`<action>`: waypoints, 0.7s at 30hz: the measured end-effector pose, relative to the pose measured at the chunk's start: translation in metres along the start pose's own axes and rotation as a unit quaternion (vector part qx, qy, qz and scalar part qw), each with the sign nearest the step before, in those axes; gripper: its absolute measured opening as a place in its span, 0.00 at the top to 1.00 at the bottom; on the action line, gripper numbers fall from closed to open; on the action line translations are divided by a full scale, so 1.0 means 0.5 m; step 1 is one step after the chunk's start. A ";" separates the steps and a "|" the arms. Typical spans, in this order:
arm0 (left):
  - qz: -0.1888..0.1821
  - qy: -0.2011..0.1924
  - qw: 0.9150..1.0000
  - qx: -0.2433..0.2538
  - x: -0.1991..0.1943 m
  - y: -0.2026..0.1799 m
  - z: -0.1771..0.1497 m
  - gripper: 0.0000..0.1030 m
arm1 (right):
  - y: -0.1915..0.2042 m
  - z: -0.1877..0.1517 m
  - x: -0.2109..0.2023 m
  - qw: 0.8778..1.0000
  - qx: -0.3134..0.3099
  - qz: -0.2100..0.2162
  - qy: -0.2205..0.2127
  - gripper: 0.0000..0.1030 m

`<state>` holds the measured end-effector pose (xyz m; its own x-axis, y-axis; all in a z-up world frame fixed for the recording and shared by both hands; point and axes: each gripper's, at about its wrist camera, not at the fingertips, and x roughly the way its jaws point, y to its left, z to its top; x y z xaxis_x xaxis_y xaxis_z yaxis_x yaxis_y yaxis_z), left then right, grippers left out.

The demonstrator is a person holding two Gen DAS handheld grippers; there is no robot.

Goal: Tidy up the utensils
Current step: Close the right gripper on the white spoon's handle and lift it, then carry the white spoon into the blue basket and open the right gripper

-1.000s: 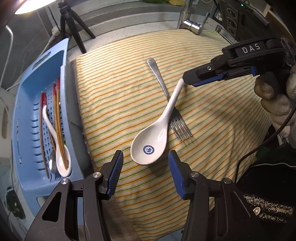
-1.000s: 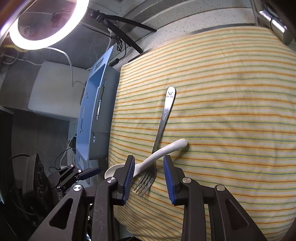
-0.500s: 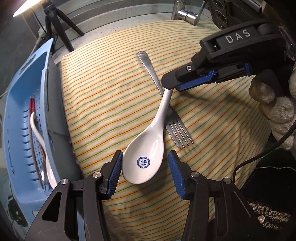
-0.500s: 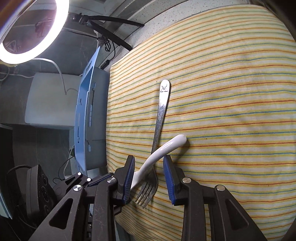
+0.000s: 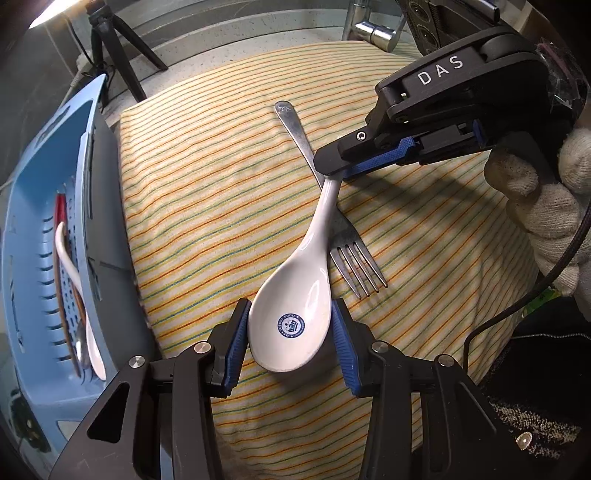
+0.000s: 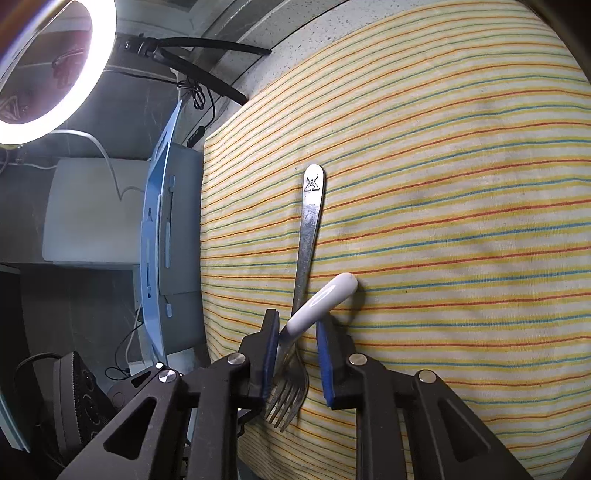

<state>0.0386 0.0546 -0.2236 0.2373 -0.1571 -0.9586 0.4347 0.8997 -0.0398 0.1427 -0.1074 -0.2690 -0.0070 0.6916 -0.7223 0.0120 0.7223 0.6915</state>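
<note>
A white ceramic spoon lies on the striped cloth, its handle crossing a metal fork. My left gripper points down over the bowl. Its jaws are closing, and both blue pads touch the bowl's sides. My right gripper, held by a gloved hand, comes in from the right at the handle's end. In the right wrist view its jaws are closing too. The spoon handle runs slantwise between the pads and touches both, and the fork lies beneath.
A blue slotted basket stands left of the cloth, holding another white spoon and red-tipped chopsticks. Behind are a tripod, a chrome faucet and a ring light. The cloth's front edge drops off near me.
Both grippers have sunk toward the spoon. The left jaws narrowed onto the bowl and the right jaws onto the handle. Spoon and fork still lie on the cloth.
</note>
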 end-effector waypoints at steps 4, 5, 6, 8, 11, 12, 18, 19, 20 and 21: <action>-0.005 -0.005 1.000 -0.006 -0.008 -0.003 -0.008 0.60 | 0.007 -0.003 -0.010 1.000 -0.003 0.002 -0.004 0.84; -0.006 -0.007 1.000 -0.007 -0.012 -0.005 -0.009 0.60 | 0.009 -0.003 -0.013 1.000 -0.003 0.003 -0.004 0.84; -0.007 -0.008 1.000 -0.007 -0.015 -0.005 -0.010 0.60 | 0.012 -0.004 -0.016 1.000 -0.003 0.004 -0.005 0.84; -0.009 -0.016 1.000 -0.009 -0.026 -0.004 -0.010 0.60 | 0.021 -0.002 -0.024 1.000 -0.005 0.007 -0.008 0.84; -0.008 -0.028 0.999 -0.015 -0.043 0.001 -0.011 0.60 | 0.041 0.001 -0.036 1.000 -0.013 0.012 -0.013 0.85; -0.008 -0.033 0.999 -0.018 -0.050 0.003 -0.012 0.60 | 0.050 0.003 -0.040 1.000 -0.017 0.014 -0.015 0.86; -0.002 -0.058 0.998 -0.034 -0.091 0.025 -0.023 0.60 | 0.115 0.015 -0.050 0.998 -0.047 0.027 -0.021 0.87; 0.000 -0.061 0.997 -0.037 -0.097 0.029 -0.027 0.60 | 0.126 0.017 -0.049 0.998 -0.051 0.029 -0.021 0.87; 0.003 -0.066 0.997 -0.041 -0.104 0.033 -0.032 0.61 | 0.138 0.019 -0.047 0.998 -0.056 0.031 -0.021 0.87; 0.004 -0.070 0.997 -0.044 -0.111 0.039 -0.035 0.60 | 0.152 0.021 -0.045 0.997 -0.062 0.033 -0.020 0.87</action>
<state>0.0185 0.0880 -0.1761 0.3614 -0.1986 -0.9110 0.3553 0.9327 -0.0624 0.1544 -0.0684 -0.2003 0.0305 0.7382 -0.6739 -0.1117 0.6725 0.7316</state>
